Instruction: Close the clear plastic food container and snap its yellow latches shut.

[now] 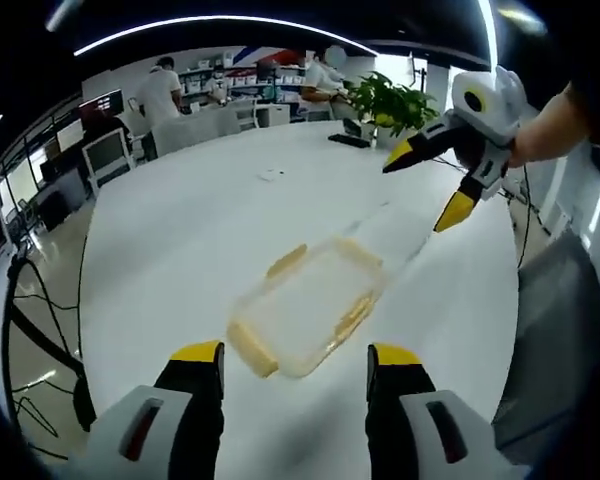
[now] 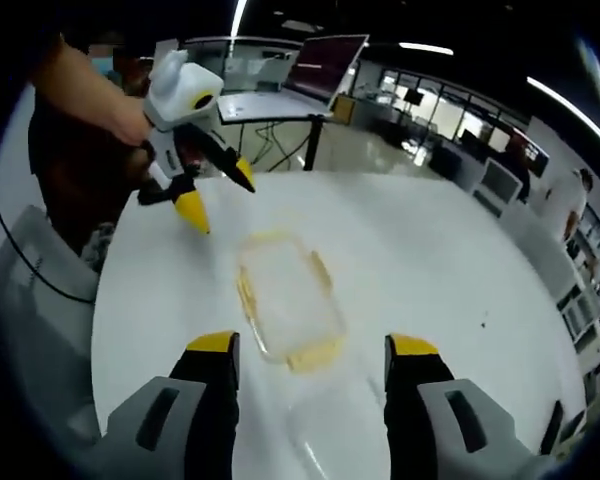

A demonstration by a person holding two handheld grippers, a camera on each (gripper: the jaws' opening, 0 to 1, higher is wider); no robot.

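The clear plastic container [image 1: 305, 310] with yellow latches [image 1: 252, 347] lies on the white round table [image 1: 180, 250], just beyond my left gripper [image 1: 296, 354], which is open and holds nothing. A faint clear lid [image 1: 388, 235] lies flat at the container's far end. My right gripper [image 1: 416, 195] hovers open above the table past the lid, held in a hand. In the right gripper view the container [image 2: 285, 300] sits ahead of my open right gripper [image 2: 313, 344], with the lid [image 2: 325, 425] between its jaws. The left gripper [image 2: 224, 205] hangs open beyond the container.
A small dark object [image 1: 270, 175] lies farther out on the table. A potted plant [image 1: 390, 100] stands at the far edge, with people [image 1: 160, 90] at desks behind it. A grey chair [image 1: 560, 330] is at the table's right side. A monitor [image 2: 325, 60] stands on a desk.
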